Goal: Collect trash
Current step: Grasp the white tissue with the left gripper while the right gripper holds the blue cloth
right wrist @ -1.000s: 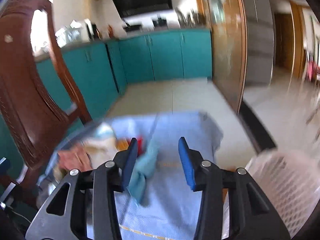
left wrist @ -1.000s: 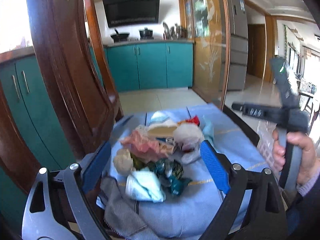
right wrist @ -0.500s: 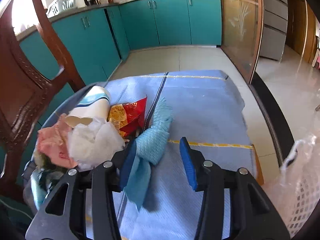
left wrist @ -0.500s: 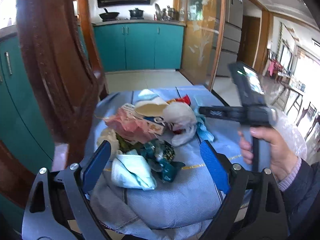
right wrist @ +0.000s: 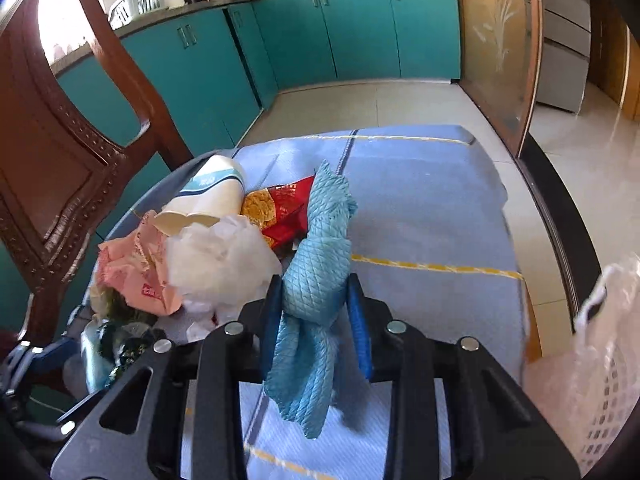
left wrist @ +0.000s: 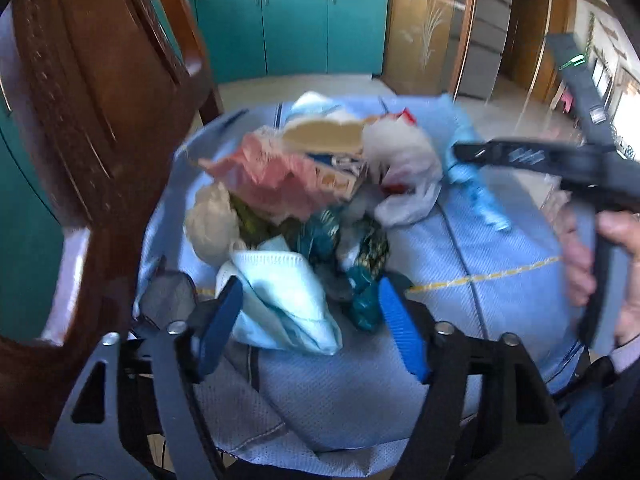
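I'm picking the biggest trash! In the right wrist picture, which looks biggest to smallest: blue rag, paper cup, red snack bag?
1. blue rag, though it is nearest the camera, so it may only look biggest.
2. paper cup.
3. red snack bag, partly hidden behind the rag, so second and third are unsure.

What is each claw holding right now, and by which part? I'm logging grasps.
The right claw is shut on the blue cloth, pinched around its bunched middle, both ends free. The left claw is open over the trash pile, holding nothing.
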`<state>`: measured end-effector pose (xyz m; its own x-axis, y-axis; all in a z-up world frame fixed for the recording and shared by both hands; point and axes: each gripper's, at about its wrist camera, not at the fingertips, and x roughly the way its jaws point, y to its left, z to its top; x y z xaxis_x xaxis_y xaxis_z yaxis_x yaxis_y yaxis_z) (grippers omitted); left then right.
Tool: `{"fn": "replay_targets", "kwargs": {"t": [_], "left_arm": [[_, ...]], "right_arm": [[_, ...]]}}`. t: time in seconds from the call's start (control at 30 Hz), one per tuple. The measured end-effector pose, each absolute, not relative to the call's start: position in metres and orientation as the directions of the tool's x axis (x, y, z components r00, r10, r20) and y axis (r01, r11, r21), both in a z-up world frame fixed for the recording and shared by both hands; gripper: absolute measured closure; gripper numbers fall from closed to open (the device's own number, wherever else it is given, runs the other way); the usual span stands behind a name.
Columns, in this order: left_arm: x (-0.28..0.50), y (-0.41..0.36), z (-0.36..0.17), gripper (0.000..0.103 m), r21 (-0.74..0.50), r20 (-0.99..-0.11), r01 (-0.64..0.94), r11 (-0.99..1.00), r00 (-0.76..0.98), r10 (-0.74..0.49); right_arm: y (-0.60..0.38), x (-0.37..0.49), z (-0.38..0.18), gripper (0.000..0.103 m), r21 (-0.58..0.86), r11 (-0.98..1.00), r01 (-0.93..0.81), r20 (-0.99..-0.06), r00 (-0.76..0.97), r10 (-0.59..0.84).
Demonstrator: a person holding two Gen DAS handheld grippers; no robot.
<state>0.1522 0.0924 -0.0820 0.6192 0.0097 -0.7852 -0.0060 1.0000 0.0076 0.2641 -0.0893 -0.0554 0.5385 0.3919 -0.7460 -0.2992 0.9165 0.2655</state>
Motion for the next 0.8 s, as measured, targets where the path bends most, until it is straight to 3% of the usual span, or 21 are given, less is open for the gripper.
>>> {"fn": "replay_targets", "kwargs": {"t": [0.07, 0.13, 0.2, 0.3, 0.43, 0.6, 0.8], "left_arm": [[0.154, 0.092, -0.087, 0.05, 0.022, -0.798, -0.012, 1.0, 0.602, 0.025], [0.155, 0.092, -0.089, 0.075, 0.037, -0.803, -0.016, 0.999, 0.595, 0.04], [0.155, 0.093, -0.089, 0.088, 0.035, -0.806, -0.013, 0.999, 0.591, 0.036], [0.151, 0.092, -0.082, 0.097, 0.006, -0.79, -0.005, 1.0, 0.613, 0.008], [0.137, 0.09, -0.055, 0.097, -0.029, -0.691, 0.01, 1.0, 0.722, -0.027], [0.108, 0.081, -0.014, 0.097, 0.02, -0.475, 0.025, 0.999, 0.88, -0.013], [0.097, 0.069, -0.002, 0.097, 0.037, -0.39, 0.042, 0.998, 0.92, -0.024]], "right_arm": [[-0.099, 0.259, -0.05, 0.07, 0.28, 0.914, -0.294, -0.737, 0.544, 0.401], [-0.106, 0.252, -0.042, 0.07, 0.272, 0.916, -0.296, -0.722, 0.567, 0.398], [-0.111, 0.247, -0.035, 0.07, 0.239, 0.925, -0.296, -0.707, 0.6, 0.374], [-0.115, 0.241, -0.029, 0.07, 0.188, 0.938, -0.291, -0.689, 0.641, 0.337], [-0.122, 0.234, -0.025, 0.07, 0.195, 0.937, -0.29, -0.674, 0.655, 0.342], [-0.127, 0.217, -0.011, 0.07, 0.192, 0.931, -0.312, -0.652, 0.669, 0.358], [-0.12, 0.19, -0.006, 0.07, 0.133, 0.926, -0.353, -0.645, 0.679, 0.351]]}}
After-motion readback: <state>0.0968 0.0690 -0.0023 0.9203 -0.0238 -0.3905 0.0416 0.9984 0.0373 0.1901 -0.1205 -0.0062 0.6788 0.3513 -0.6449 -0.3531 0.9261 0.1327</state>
